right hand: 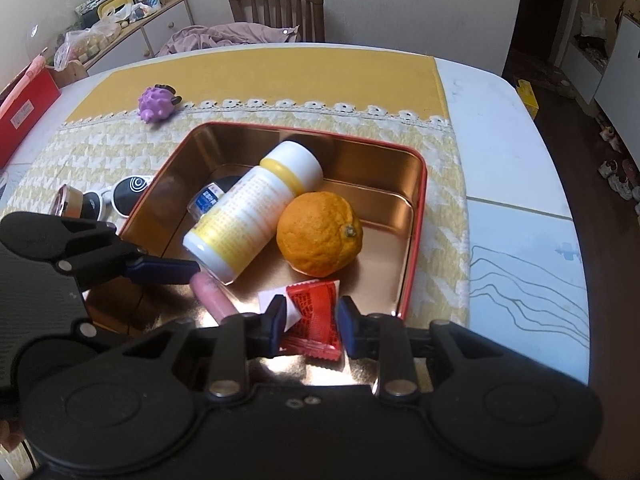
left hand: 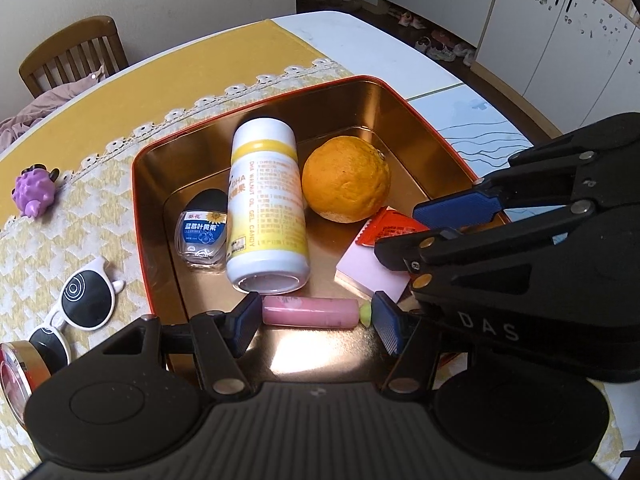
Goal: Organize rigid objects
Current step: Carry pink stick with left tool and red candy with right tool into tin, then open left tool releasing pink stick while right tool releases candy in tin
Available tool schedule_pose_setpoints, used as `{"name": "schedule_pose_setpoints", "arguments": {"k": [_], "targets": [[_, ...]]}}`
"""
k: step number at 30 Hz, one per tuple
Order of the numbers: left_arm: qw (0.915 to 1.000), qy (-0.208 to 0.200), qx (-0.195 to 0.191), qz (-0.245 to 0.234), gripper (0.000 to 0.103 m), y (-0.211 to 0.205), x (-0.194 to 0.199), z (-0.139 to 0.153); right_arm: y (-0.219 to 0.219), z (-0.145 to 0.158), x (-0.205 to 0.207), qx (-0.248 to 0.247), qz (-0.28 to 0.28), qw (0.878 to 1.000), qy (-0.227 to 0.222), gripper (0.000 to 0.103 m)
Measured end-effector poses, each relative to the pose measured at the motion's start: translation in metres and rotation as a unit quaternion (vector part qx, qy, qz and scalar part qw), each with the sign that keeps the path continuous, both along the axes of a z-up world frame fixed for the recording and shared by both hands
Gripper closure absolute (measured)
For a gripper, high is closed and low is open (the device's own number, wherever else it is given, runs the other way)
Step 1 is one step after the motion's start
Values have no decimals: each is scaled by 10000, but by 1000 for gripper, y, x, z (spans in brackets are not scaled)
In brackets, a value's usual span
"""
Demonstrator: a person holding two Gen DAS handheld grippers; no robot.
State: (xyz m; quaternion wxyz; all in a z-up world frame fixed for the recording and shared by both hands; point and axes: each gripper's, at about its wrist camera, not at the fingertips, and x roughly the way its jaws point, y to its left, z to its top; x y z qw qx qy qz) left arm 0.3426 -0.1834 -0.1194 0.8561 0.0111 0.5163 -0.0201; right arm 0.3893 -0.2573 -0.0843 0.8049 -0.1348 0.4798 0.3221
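Note:
A red-rimmed gold tin tray (left hand: 138,168) (right hand: 416,216) holds a white and yellow bottle (left hand: 266,208) (right hand: 252,216), an orange (left hand: 346,180) (right hand: 320,234), a small blue-labelled box (left hand: 204,236), a pink tube (left hand: 310,312) (right hand: 210,296), a pink pad (left hand: 368,272) and a red sachet (left hand: 386,230) (right hand: 316,320). My left gripper (left hand: 316,322) is open, its pads either side of the pink tube lying in the tray. My right gripper (right hand: 312,330) is open around the red sachet, which rests on the tray floor.
White sunglasses (left hand: 80,304) (right hand: 128,194) and a round pink-faced tin (left hand: 16,372) lie left of the tray on the yellow cloth. A purple toy (left hand: 34,192) (right hand: 156,106) sits farther back. A wooden chair (right hand: 276,8) stands behind the table.

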Motion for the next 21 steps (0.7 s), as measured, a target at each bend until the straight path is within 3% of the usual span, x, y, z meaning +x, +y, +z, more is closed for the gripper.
{"name": "schedule_pose_setpoints", "arguments": {"k": [15,19,21], "targets": [[9990,-421,-149,-44,42,1,-30,28,-18,23,-15,333,-240,9992,-25,67],[9982,-565,-213,-71,42,5,-44,38,-25,33,-25,515,-306,9982,-38,49],[9976,-646,-243,-94,42,8,-52,44,-27,37,-31,592,-270,9979,-34,49]]}}
